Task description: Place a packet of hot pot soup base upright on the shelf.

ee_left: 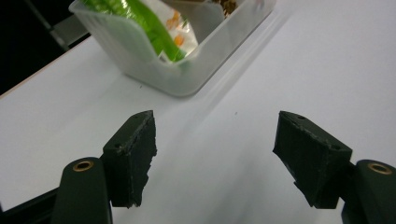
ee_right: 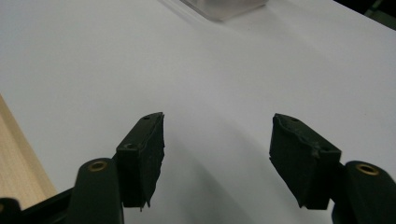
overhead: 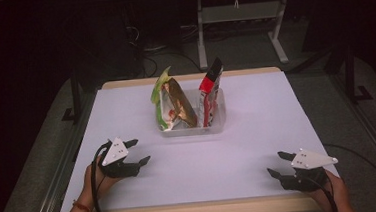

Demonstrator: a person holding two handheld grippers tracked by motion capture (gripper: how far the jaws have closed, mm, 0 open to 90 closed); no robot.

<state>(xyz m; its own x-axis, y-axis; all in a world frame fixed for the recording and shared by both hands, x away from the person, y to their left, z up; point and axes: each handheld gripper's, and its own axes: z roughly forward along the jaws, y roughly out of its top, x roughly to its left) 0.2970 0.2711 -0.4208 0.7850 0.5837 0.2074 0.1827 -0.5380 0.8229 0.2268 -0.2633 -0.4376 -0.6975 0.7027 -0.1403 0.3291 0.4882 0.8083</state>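
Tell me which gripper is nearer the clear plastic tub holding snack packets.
Left. The left gripper sits just short of the clear plastic tub, on its left; the right gripper is farther off, toward the table's near right corner.

You sit in a dim lab or workroom. Your white-covered table (overhead: pixel 258 131) faces metal desk legs (overhead: pixel 200 30), floor cables (overhead: pixel 148 63) and grey carpet (overhead: pixel 242 47).

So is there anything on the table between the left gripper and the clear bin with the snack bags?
Nothing visible. The left gripper is open and apart from the clear bin, with bare white table between them. In the left gripper view the bin sits just ahead of the jaws, with the green snack bag inside it.
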